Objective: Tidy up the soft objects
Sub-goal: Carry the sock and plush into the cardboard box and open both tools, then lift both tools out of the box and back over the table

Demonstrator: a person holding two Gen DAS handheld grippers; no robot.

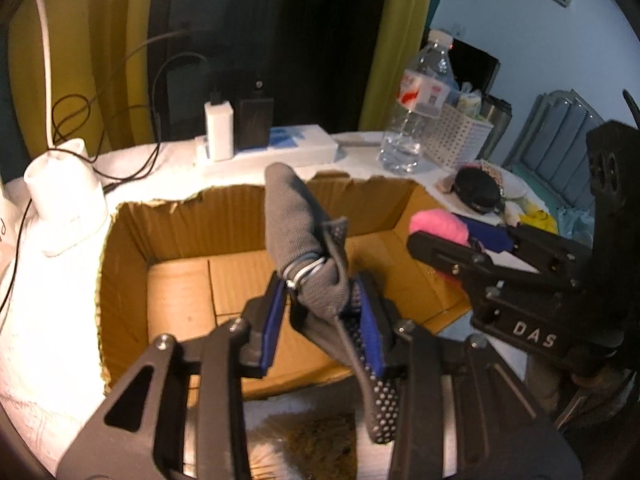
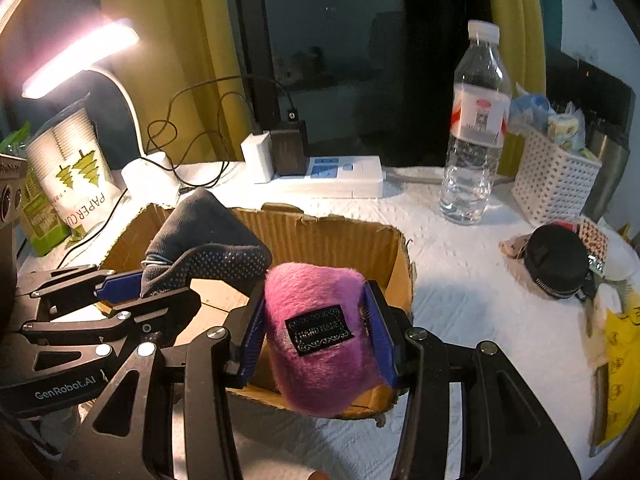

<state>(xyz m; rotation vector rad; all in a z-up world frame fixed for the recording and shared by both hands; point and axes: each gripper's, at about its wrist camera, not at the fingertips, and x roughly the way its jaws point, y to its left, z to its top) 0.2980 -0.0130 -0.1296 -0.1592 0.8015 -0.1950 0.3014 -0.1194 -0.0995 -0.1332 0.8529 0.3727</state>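
Nearest the left wrist camera, the left gripper (image 1: 324,316) has its two blue pads clamped on one rolled grey sock (image 1: 298,232), which sticks up and out of the jaws, bound by a pale band, its dotted grip sole trailing down between the fingers. The sock hangs over the open top of one cardboard box (image 1: 124,280), whose floor is bare where it can be seen. In the right wrist view, the right gripper (image 2: 318,332) squeezes one fluffy pink pouch (image 2: 320,336) with a single black label on its face; the pouch sits above the near right corner of the box. The two grippers are side by side over the box, each holding one soft thing. On the white table cover (image 2: 460,280) behind the box stand one clear water bottle (image 2: 476,128), one white perforated basket (image 2: 554,188) stuffed with small items, and one white power strip (image 2: 340,176) carrying two plugged adapters, one white and one black. One black round zip pouch (image 2: 558,262) lies to the right among a few cloths. One lit desk lamp (image 2: 80,60) shines at the left, beside one pack of paper cups (image 2: 70,164).
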